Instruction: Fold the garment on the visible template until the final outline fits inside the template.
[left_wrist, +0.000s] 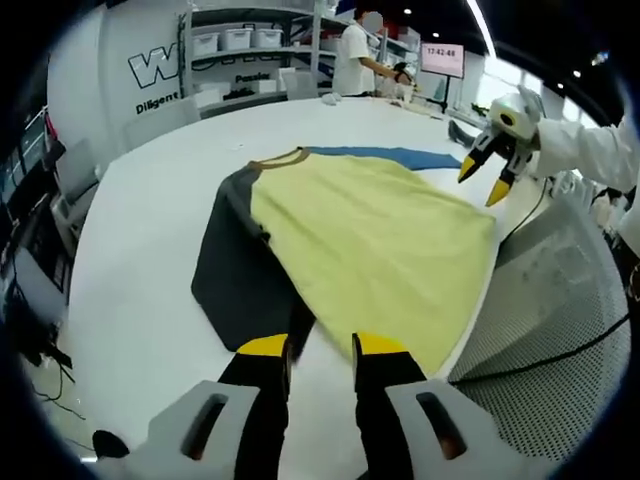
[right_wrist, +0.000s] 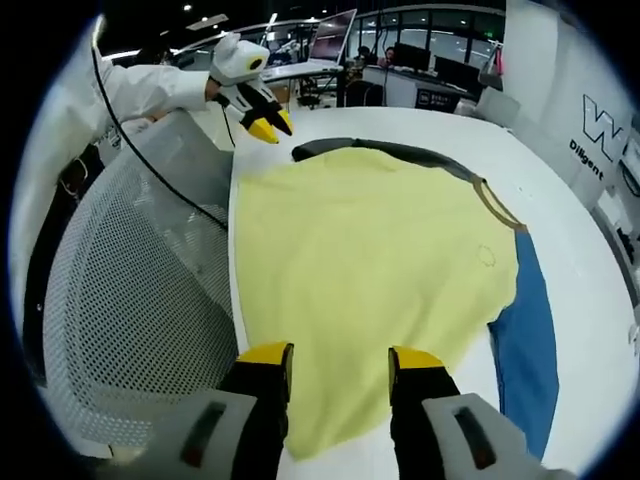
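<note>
The white surface (left_wrist: 150, 250) fills the scene, and spread flat across it lies the garment (left_wrist: 370, 240), a pale yellow shirt with a brown-trimmed neck and one sleeve dark grey, the other blue. In the right gripper view the shirt (right_wrist: 370, 280) reaches the near edge of the surface, its hem close by the mesh chair back (right_wrist: 130, 300) that stands against that edge. No separate template outline can be made out under the cloth.

The shirt looks light, thin and limp, so it should drape and drag rather than hold a shape; it will likely slide easily on that smooth top. Best holds, by my reckoning, are the corners of the hem and the sleeve ends, pinching a single layer at the edge.

Now the tools. The left hand-held gripper (left_wrist: 320, 352) hangs over the dark grey sleeve (left_wrist: 235, 275), jaws parted a moderate way, nothing between them; whether the tips touch the cloth cannot be told. The right hand-held gripper (right_wrist: 340, 362) sits above the yellow hem at the near edge, jaws spread somewhat wider, also empty. The blue sleeve (right_wrist: 525, 340) lies just to its right.
</note>
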